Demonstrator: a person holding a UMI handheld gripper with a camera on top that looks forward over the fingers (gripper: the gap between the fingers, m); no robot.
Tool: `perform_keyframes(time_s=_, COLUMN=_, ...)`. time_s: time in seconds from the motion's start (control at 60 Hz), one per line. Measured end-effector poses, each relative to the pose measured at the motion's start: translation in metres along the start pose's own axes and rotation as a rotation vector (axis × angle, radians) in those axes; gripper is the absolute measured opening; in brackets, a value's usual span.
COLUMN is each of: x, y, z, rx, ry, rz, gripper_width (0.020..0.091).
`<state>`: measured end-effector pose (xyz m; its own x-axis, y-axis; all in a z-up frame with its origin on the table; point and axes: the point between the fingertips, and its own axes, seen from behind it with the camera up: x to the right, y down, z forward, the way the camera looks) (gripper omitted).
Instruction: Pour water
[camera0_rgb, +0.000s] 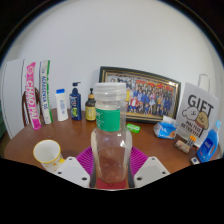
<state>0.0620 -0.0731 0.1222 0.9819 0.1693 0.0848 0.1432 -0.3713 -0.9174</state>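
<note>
1 clear plastic bottle stands between the 2 fingers of the claw, its lower body against the purple pads, so the claw appears clamped on the bottle's lower half. The bottle is upright, with a pale screw cap on top and a green band below the neck. It looks light and thin-walled, likely to flex under a hard squeeze, and its smooth sides may slip if wet. How much water is in it cannot be told. A grip at mid-body, below the band, seems soundest for tipping. Just left of the left finger sits a small cup on the wooden worktop, a likely target. Beyond the claw stand toothpaste tubes, small bottles and a framed photo.
</note>
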Motion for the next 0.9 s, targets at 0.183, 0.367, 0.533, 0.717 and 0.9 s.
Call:
perform_keyframes(time_s=0.183, x=0.005, y=0.045, z=0.013, rx=-0.035, ry=-0.003, rz=0.066, gripper_width=0.0436)
perform_keyframes(time_s=0.367, x=0.011, y=0.068, z=0.012, rx=-0.042, ry=0.016, rz=0.114, gripper_width=0.0441)
perform_keyframes(time_s=0.533, x=0.011, y=0.069, z=0.010, rx=-0.016, ry=0.024, rz=0.111, gripper_width=0.0518)
perform_keyframes(time_s=0.717, x=0.008, y=0.088, z=-0.001, rx=-0.111, ry=0.012, rz=0.142, gripper_width=0.0835)
perform_keyframes(time_s=0.9, x=0.006, y=0.085, z=-0.048, rx=-0.170, ry=0.054, rz=0.122, gripper_width=0.0855)
